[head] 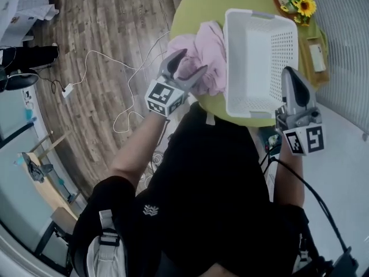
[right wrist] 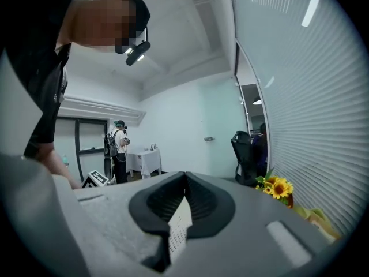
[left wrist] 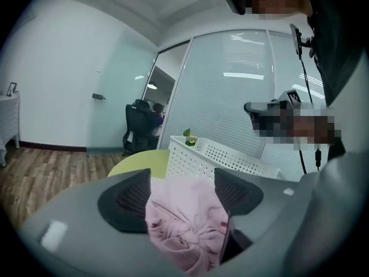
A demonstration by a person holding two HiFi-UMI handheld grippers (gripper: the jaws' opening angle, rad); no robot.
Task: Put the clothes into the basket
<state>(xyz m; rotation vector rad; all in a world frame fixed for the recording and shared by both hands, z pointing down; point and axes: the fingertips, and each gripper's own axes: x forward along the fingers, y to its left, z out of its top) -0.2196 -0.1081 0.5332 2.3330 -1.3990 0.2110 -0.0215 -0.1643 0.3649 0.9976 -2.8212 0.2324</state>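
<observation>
Wood-plank floor (head: 104, 33) fills the left side, with a white cable (head: 98, 53) trailing across it to a power strip (head: 67, 90). Right of the floor is a round lime-green table (head: 202, 4).

Left gripper (head: 187, 68) is at the table's near-left edge. Its marker cube (head: 166, 97) shows black-and-white square patterns and no words. The jaws stand well apart, gripping nothing. In the left gripper view (left wrist: 181, 183) the pink clothes (left wrist: 187, 224) lie bunched in the gap between the two dark pads. I cannot tell whether a pad touches the cloth; neither squeezes it.

Pink clothes (head: 210, 48) lie in a crumpled heap on the table, under and just past the left jaws. They press against the left wall of the white basket (head: 228, 62) but are not inside it. The basket is perforated plastic, upright, near the middle of the table (left wrist: 219, 157).

Right gripper (head: 295, 82) is at the basket's near-right corner. Its marker cube (head: 305, 138) also carries square patterns. The jaws are almost together, clamped on a thin strip of the perforated basket wall (right wrist: 180, 224), seen between the pads in the right gripper view (right wrist: 185, 192).

Sunflowers (head: 304, 4) stand at the far-right edge of the table, beyond the basket (right wrist: 278, 187).
</observation>
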